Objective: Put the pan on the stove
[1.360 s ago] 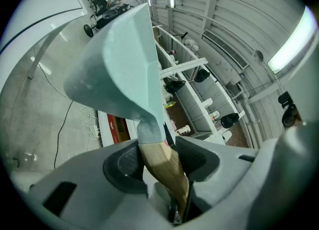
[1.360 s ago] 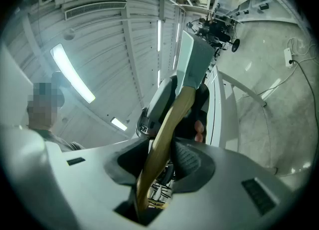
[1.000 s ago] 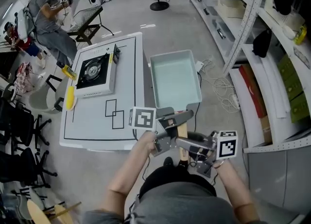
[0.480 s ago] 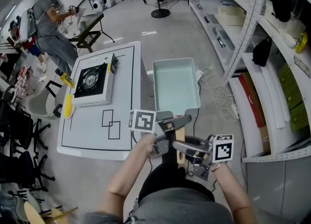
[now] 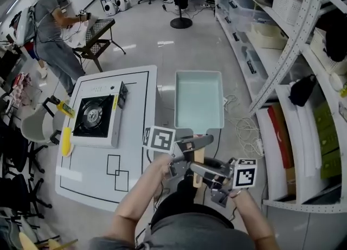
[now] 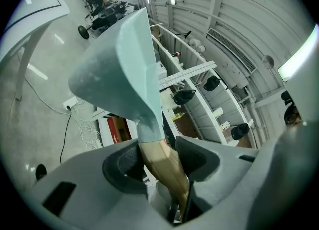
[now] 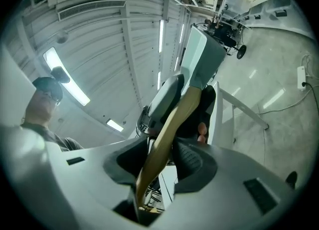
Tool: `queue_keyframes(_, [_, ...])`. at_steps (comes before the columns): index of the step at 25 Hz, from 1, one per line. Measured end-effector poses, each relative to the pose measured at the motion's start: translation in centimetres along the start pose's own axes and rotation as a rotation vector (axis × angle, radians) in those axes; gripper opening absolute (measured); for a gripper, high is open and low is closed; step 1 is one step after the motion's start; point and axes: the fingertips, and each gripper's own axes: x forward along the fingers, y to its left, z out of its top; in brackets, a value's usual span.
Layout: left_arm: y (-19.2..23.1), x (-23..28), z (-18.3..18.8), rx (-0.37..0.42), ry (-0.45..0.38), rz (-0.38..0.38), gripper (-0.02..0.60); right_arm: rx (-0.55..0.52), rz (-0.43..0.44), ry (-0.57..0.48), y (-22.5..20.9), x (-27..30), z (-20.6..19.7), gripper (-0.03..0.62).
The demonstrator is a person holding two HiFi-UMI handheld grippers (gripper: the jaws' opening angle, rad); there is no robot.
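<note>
Left gripper [image 5: 196, 145] and right gripper [image 5: 198, 168], clamping its handle [image 5: 199, 156], have brought the pan [image 5: 199, 100] abreast of the stove [image 5: 95, 116], frame left.

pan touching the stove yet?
Apart. Head view: the pan is held in the air beyond the right edge of the table; the stove sits on the table's left part, with bare tabletop between them.
</note>
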Motion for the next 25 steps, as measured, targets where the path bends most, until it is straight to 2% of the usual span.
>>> queue_keyframes(5, [2.8, 0.0, 6.5, -0.017, -0.006, -0.016, 0.175, 0.01, -0.009, 0.002, -3.3, 3.0, 5.4, 0.153])
queue_keyframes(9, [4.3, -0.1, 10.3, -0.027, -0.01, -0.023, 0.175, 0.017, -0.014, 0.005, -5.2, 5.0, 8.5, 0.153])
queue_keyframes(18, [6.8, 0.5, 15.0, -0.038, -0.027, -0.017, 0.175, 0.036, -0.02, 0.021, -8.2, 6.8, 12.3, 0.152])
queue_keyframes(23, [8.6, 1.1, 17.1, -0.024, -0.021, 0.033, 0.176, 0.048, 0.0, 0.034, -9.7, 7.3, 14.4, 0.152])
queue_keyframes(25, [8.8, 1.6, 17.9, -0.039, -0.034, 0.02, 0.176, 0.054, 0.005, 0.043, -10.2, 7.3, 15.2, 0.152])
